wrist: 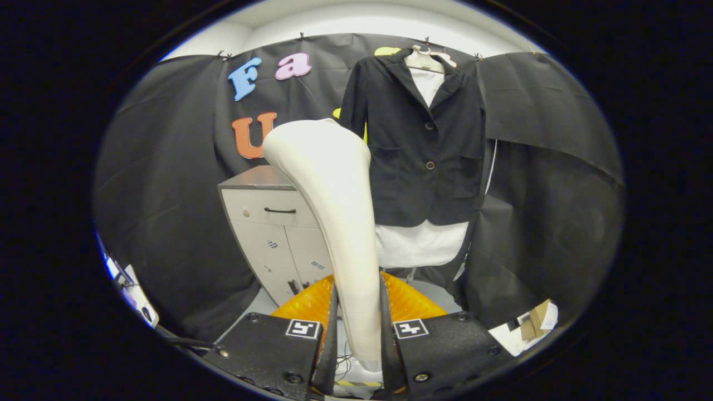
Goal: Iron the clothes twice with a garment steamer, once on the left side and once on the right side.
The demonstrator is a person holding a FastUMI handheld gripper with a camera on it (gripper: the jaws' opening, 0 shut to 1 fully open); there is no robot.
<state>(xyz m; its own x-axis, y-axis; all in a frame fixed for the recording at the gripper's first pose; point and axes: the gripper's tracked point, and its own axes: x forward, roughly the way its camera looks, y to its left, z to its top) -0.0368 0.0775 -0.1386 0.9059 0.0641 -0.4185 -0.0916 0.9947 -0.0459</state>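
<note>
- Two fingers [333,328] of the gripper [358,334] clamp the handle of the white garment steamer [334,211], which rises between them, head tilted left.
- Dark jacket [420,145] over a white shirt [419,244] hangs beyond, right of the steamer head.
- Grey cabinet [273,228] stands behind, drawer and doors closed; no readable writing on it.
- Cardboard pieces [537,320] lie on the floor.

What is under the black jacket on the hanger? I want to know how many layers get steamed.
Under the black jacket a white garment shows at the collar and below the hem; its middle is covered. The fingers clamp the cream steamer.
</note>
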